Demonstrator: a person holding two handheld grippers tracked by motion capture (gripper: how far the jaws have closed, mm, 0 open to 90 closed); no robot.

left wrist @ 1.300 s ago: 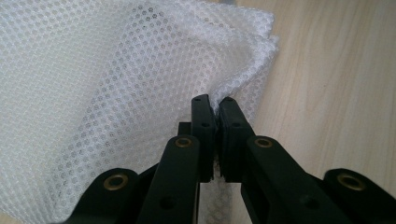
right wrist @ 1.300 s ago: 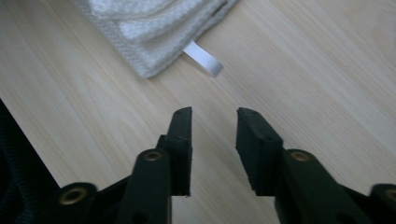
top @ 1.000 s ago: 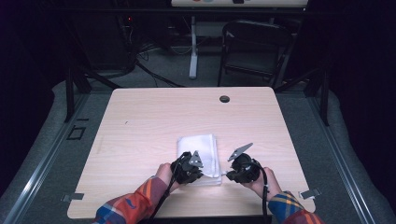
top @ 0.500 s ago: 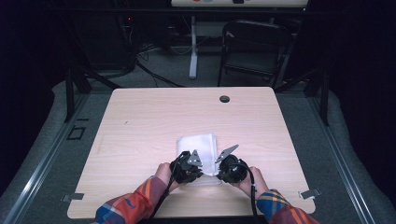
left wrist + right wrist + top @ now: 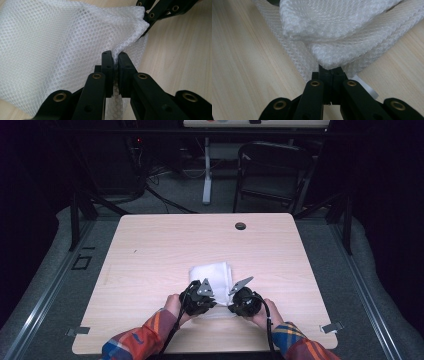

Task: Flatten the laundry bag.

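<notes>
Pale wood-grain desk (image 5: pixel 165 245), a dark round grommet (image 5: pixel 240 225) near its 12 o'clock edge. White mesh bag (image 5: pixel 212 272) lying folded near the 6 o'clock edge, just at 12 o'clock from both claws. Left claw (image 5: pixel 113 58) clenched on a pinch of the mesh, jaws nearly together with fabric between. Right claw (image 5: pixel 329 72) clamped tight on the bag's near edge, folds bulging over the tips; a white tag (image 5: pixel 367 87) flat on the wood at its 3 o'clock. Plaid sleeves (image 5: pixel 135 342) entering at 6 o'clock. Beyond the desk, grey floor (image 5: pixel 190 195), cables, a folding chair (image 5: pixel 270 170) at 1 o'clock, dark surroundings.
</notes>
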